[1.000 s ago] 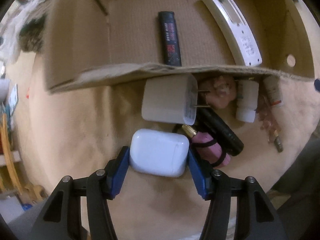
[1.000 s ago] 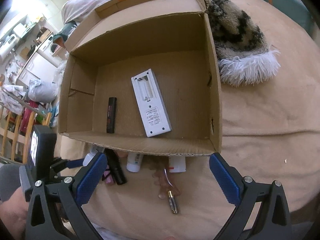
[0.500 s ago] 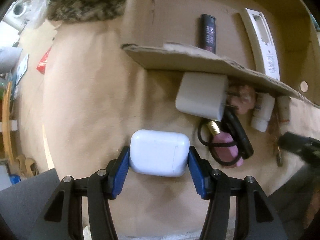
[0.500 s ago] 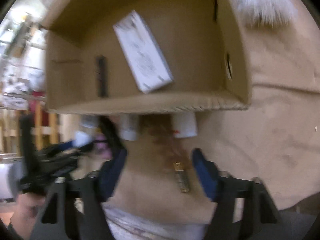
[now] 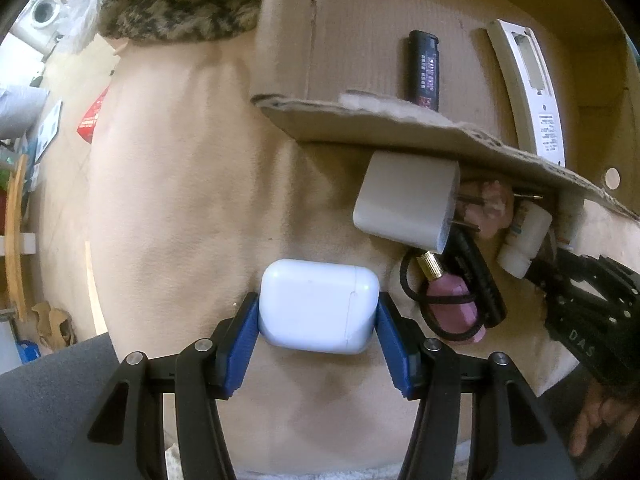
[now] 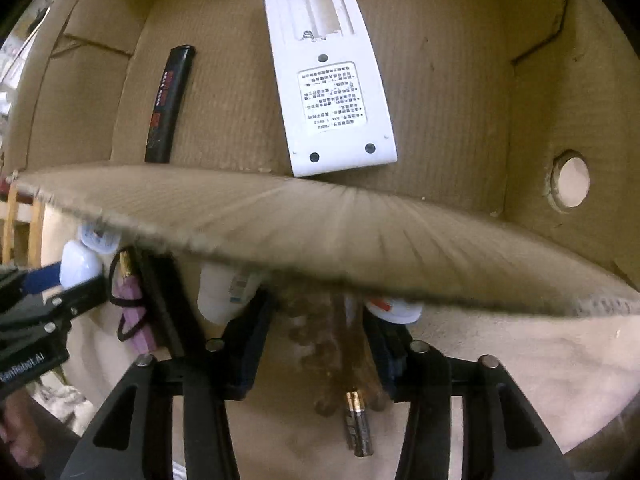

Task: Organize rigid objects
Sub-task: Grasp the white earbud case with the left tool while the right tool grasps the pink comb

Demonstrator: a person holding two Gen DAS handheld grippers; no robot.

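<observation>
We are holding a white earbud case in the left claw, its blue pads clenched on the case's two short ends, just in front of the cardboard box and above the beige blanket. The case is looking light, hard and glossy, so it may be slipping unless we keep gripping the flat ends squarely. The right claw is closing around a brown translucent clip lying just outside the box's near wall, with a battery beside it; we cannot tell whether the pads are pressing yet. The clip is probably stiff but brittle, best taken across its body. The right view is showing the remote with its empty battery bay and the black lighter inside the box; only the left view is showing the white charger and pink bottle beside the box.
</observation>
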